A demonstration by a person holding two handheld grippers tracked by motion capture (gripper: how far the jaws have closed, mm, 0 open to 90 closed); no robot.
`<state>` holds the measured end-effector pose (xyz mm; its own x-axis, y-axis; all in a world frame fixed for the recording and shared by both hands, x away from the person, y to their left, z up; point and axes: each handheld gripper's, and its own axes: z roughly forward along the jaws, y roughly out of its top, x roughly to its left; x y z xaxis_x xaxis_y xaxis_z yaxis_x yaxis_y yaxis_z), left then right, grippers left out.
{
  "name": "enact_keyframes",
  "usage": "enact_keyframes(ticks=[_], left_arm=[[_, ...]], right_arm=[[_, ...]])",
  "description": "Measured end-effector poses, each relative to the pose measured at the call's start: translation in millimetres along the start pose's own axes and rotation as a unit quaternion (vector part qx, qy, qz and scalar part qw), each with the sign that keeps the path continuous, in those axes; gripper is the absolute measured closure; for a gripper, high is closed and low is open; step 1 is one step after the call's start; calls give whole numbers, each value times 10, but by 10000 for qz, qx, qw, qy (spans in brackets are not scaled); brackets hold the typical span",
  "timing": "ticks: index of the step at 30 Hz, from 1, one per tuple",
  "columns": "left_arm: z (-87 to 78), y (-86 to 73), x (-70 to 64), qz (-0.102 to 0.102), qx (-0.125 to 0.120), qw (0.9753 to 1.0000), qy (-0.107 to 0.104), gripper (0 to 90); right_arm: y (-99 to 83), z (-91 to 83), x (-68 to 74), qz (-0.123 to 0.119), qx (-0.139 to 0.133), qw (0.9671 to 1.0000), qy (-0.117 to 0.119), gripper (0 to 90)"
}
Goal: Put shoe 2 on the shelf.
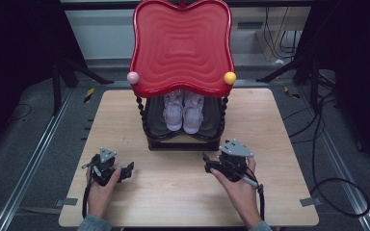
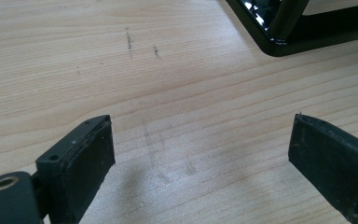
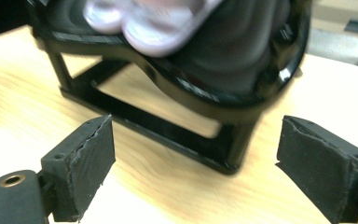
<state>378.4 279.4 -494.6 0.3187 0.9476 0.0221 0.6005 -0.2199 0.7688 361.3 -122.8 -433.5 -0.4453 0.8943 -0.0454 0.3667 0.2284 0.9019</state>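
I hold my left gripper (image 1: pixel 125 172) and my right gripper (image 1: pixel 208 166) low over the table (image 1: pixel 270 144), both with jaws wide apart and empty. The shoes (image 1: pixel 183 111) lie on the lower shelf of the rack (image 1: pixel 182 144), at 12 o'clock from my right gripper, near it.

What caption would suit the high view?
Two open grippers, left gripper and right gripper, rest before a two-tier stand holding pale shoes.

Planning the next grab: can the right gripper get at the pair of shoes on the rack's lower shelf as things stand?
Probably yes. The right gripper is open and faces the shoes, bare table between. The red top tray overhangs them, so come in low from the front.
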Motion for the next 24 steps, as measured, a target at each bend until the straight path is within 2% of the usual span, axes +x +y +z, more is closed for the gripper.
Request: enact_keyframes(ticks=[2, 3, 4, 6, 7, 8, 10, 11, 12, 14, 15, 16, 19, 23, 24], left_arm=[[4, -3, 6, 27, 11, 10000, 26, 60], [4, -3, 6, 27, 11, 10000, 26, 60], [15, -9, 7, 50, 65, 9999, 57, 59], [28, -13, 9, 64, 91, 9999, 61, 59], [28, -13, 9, 64, 91, 9999, 61, 59], [42, -17, 10, 70, 132, 9999, 82, 59], [53, -24, 14, 74, 182, 9998, 99, 58], [53, -24, 14, 74, 182, 9998, 99, 58], [58, -27, 15, 63, 182, 9998, 99, 57], [76, -31, 17, 68, 231, 9996, 111, 55], [76, -31, 17, 68, 231, 9996, 111, 54], [101, -39, 17, 89, 301, 9995, 92, 54], [123, -44, 9, 83, 339, 9993, 90, 53], [145, -53, 2, 110, 401, 9991, 61, 41], [151, -58, 4, 70, 389, 9992, 33, 38]], right_arm=[[-76, 15, -90, 34, 124, 9999, -4, 107], [-76, 15, -90, 34, 124, 9999, -4, 107], [-168, 32, -208, 77, 245, 9996, -65, 103], [-238, 45, -305, 132, 352, 9993, -75, 92], [-238, 45, -305, 132, 352, 9993, -75, 92], [-322, 70, -426, 230, 500, 9984, -92, 87], [-406, 101, -543, 340, 693, 9969, -178, 87], [-406, 101, -543, 340, 693, 9969, -178, 87], [-495, 122, -650, 400, 831, 9953, -288, 88], [-581, 150, -747, 498, 1001, 9932, -312, 87], [-581, 150, -747, 498, 1001, 9932, -312, 87], [-666, 178, -820, 571, 1147, 9908, -437, 89], [-759, 210, -888, 598, 1328, 9876, -588, 96], [-803, 230, -923, 637, 1384, 9862, -653, 95], [-821, 251, -941, 668, 1459, 9848, -659, 85]])
